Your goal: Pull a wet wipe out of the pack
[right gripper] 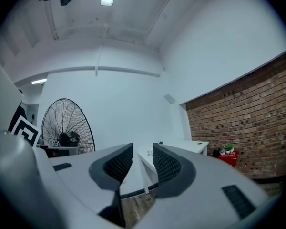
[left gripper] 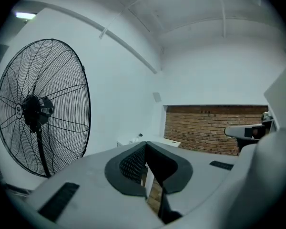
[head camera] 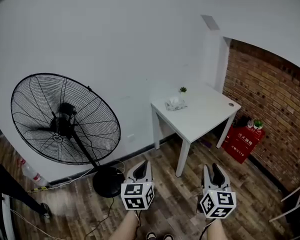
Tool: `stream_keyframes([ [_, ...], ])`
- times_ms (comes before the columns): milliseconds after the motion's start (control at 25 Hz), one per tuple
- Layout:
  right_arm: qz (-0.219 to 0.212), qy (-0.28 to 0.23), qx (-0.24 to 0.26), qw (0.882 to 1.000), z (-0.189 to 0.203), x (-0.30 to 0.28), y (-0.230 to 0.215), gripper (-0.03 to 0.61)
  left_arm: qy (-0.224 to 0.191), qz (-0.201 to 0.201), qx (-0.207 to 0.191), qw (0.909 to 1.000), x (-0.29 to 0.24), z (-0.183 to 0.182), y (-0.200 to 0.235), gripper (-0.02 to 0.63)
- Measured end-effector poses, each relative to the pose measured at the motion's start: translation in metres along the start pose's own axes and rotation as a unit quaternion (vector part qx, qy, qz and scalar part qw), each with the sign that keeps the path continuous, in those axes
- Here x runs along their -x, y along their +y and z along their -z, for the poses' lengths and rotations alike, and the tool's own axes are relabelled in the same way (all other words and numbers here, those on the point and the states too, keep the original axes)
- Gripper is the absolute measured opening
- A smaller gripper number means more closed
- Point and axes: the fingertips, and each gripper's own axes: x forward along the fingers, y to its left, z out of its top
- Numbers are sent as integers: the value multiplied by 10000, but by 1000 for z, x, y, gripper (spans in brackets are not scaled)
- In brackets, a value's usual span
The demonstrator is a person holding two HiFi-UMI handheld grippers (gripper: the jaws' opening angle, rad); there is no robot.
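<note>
- Hovering above the floor, left gripper (left gripper: 145, 148) is pressing its jaw tips together, empty.
- Right gripper (right gripper: 143, 159) is holding its jaws apart, empty.
- Pack (head camera: 175, 103) is lying on the table (head camera: 205, 115), well ahead of both grippers.
- Fan (head camera: 65, 119) is standing ahead-left of the left gripper.

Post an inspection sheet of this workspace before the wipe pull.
Surface: white table, well ahead of both grippers.
Job's things: wet wipe pack near the table's back-left corner, untouched.
Clutter: small potted plant behind the pack.
Grippers: left gripper shut, empty; right gripper open, empty.
Cables: cord on the wood floor by the floor fan.
Surroundings: brick wall, red box beside the table.
</note>
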Motion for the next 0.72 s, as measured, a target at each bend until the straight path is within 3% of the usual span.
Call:
stream_keyframes([
  [720, -168, 119, -149, 9997, 6, -8, -46, 132, -25, -397, 124, 9991, -20, 11, -18, 0],
])
